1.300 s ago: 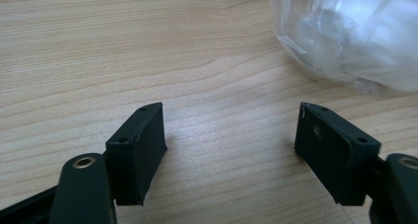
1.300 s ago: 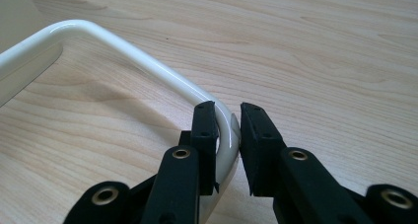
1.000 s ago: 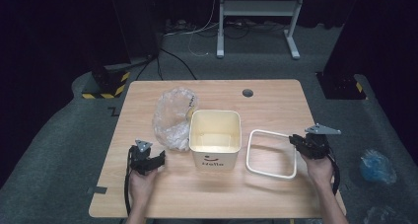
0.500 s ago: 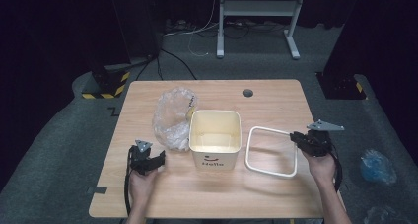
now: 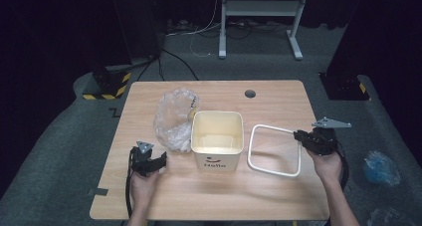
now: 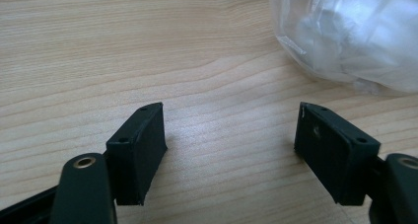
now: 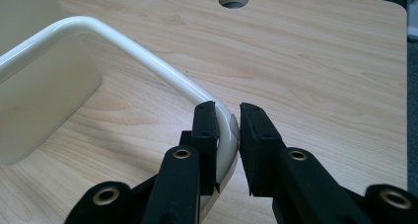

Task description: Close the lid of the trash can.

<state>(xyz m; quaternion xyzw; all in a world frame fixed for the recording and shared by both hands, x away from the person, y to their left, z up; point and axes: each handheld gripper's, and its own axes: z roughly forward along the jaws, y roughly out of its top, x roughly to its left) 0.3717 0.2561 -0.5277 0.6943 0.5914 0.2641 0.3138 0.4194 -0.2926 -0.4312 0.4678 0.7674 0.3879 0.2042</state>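
A white rounded-square ring [image 5: 272, 170] lies right of a cream bin [image 5: 217, 160] on the wooden table. My right gripper [image 5: 300, 136] is shut on the ring's right corner. The right gripper view shows its jaws [image 7: 227, 116] pinching the ring's white tube [image 7: 148, 61] and holding that corner off the wood, with the bin [image 7: 39, 110] behind. A crumpled clear plastic bag [image 5: 174, 116] lies left of the bin. My left gripper [image 5: 161, 161] rests low at the table's front left, open. Bare wood lies between its jaws [image 6: 229, 130], and the bag [image 6: 345, 31] is ahead to the right.
The table [image 5: 278, 96] has a round cable hole [image 5: 250, 93] near its far edge. A blue crumpled bag [image 5: 380, 167] lies on the floor to the right. A white stand [image 5: 259, 17] and cables sit on the floor beyond the table.
My right gripper has risen slightly, lifting the ring's right side with it. The left gripper, bin and bag have stayed put.
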